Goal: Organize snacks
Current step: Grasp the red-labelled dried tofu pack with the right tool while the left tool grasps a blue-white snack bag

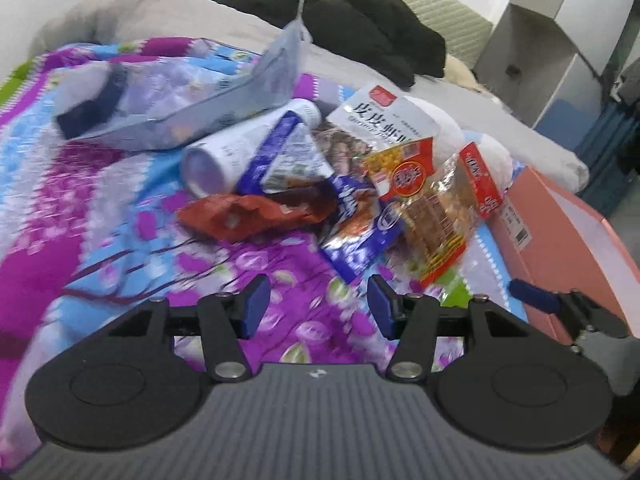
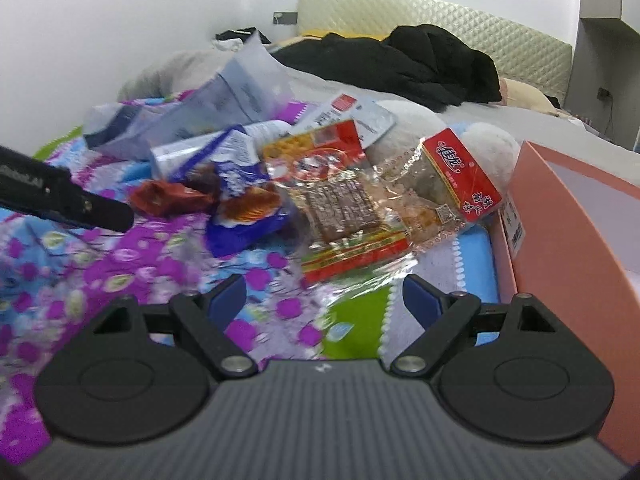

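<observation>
The left tongs [image 1: 318,306] stand part open with nothing between the blue pads, hanging over the flowered blanket [image 1: 132,240]. The right tongs [image 2: 324,300] gape wider, also empty, just beside the open pink box [image 2: 568,248] on their right.

The snacks lie in one heap ahead of both tongs, toward the far side of the bed. Nearest the right tongs is the clear red-edged packet [image 2: 344,216]. It lies flat, its long axis running from near to far and leaning a little left, and its near end points almost straight into the open jaws. The blue packet [image 1: 356,224] sits just ahead of the left tongs, slightly right of their line, with the crumpled red wrapper [image 1: 240,216] to its left and the white tube [image 1: 224,156] farther off, lying crosswise.

So the right hand looks better placed: the clear packet is straight ahead of it and the box is on its own side. The likely next move is a short reach forward and down onto the packet's near edge.
</observation>
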`<state>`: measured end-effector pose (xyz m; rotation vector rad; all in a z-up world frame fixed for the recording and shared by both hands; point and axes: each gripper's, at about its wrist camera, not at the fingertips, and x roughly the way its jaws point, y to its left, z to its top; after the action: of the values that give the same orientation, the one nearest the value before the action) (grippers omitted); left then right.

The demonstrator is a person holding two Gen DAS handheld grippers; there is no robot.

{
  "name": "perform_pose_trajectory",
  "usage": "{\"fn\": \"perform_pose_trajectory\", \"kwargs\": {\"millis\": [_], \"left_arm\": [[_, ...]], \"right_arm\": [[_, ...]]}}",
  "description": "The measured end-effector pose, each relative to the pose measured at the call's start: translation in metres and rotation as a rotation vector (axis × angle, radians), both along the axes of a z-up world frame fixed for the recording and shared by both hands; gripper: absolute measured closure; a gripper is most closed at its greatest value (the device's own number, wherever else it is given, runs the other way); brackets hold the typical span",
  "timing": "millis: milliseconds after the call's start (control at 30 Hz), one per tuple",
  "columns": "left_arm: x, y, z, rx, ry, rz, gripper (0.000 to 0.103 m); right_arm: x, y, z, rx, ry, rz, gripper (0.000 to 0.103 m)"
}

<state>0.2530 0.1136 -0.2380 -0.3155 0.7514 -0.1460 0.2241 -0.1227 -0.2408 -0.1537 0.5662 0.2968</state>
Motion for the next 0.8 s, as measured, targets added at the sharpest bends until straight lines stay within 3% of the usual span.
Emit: {"fn": "perform_pose_trajectory", "kwargs": {"millis": [233, 400, 667, 733, 800], "left_arm": [[0.043, -0.01, -0.017, -0.075, -0.017, -0.02, 0.045], [0.067, -0.011, -0.033, -0.129, 0.003, -0.016, 0.057], [0.085, -0.017, -0.048, -0.162, 0.001, 0.032, 0.063], [0.09, -0.019, -0.053, -0.162, 0.005, 0.038, 0.068], [0.093, -0.02, -0.057, -0.15, 0.006, 0.046, 0.08]], "right_arm": [[0.039, 0.012, -0.017, -0.077, 0.006, 0.036, 0.016], [0.059, 0.023, -0.023, -0.133, 0.001, 0.046, 0.016], [0.081, 0.033, -0.027, -0.203, -0.037, 0.067, 0.016], [0.085, 0.034, -0.028, -0.211, -0.045, 0.067, 0.016], [0.088, 0.036, -0.03, -0.228, -0.044, 0.073, 0.015]]}}
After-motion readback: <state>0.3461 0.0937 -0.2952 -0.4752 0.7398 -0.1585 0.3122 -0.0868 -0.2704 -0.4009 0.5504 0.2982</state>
